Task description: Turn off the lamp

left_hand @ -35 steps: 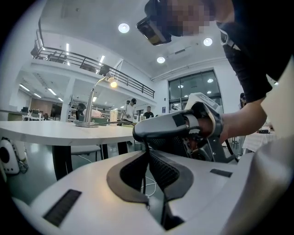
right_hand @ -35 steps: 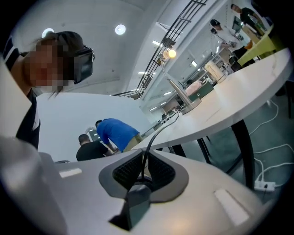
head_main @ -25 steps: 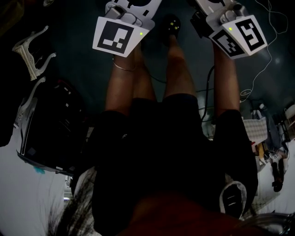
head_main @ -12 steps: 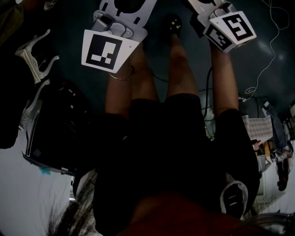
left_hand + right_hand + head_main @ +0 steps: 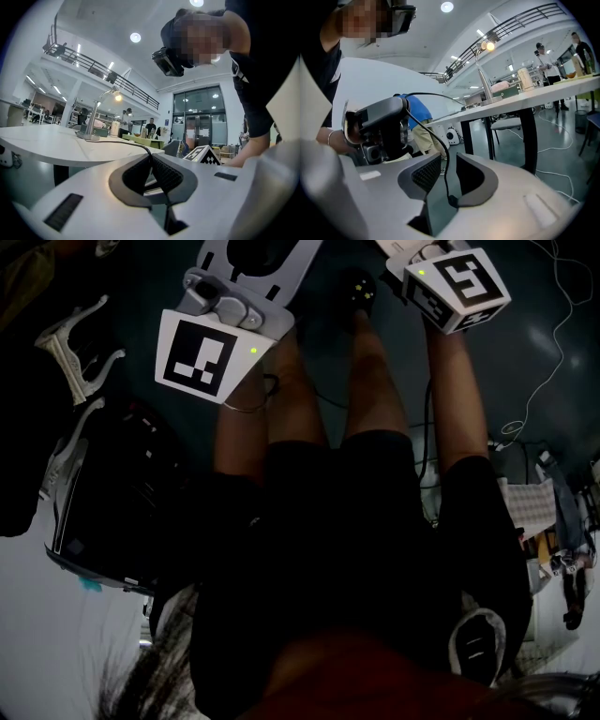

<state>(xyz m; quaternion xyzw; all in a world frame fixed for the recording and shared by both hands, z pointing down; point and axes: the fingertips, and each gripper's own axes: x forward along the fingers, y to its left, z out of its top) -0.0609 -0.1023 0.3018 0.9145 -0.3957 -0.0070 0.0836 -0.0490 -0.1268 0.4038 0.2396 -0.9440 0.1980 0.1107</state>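
The lamp [image 5: 101, 114] stands on a white table [image 5: 42, 146], well apart from both grippers and touched by neither; its thin stem rises from a flat base and bends over to a head that glows, so the light is on; a dark cord [image 5: 125, 141] lies across the tabletop from the base toward the near edge. The left gripper [image 5: 151, 158] has its ribbed pads pressed together at the tips with nothing between them; it is held low, below the level of the tabletop. The right gripper [image 5: 449, 157] has its jaws a narrow way apart, bare floor showing through the gap; a thin black cable [image 5: 443, 159] hangs across that gap, loose and not pinched. From the right gripper view the lamp shows up and to the right on the same table, its bulb bright, with a pale cylindrical container [image 5: 525, 78] standing beside it; the left gripper's dark body shows at the left of that view, held in a hand [image 5: 349, 133]. In the head view the person's legs stand on a dark floor [image 5: 525, 362], and each gripper's marker cube [image 5: 202, 356] sits at the top of the frame, the jaws cut off by its edge.
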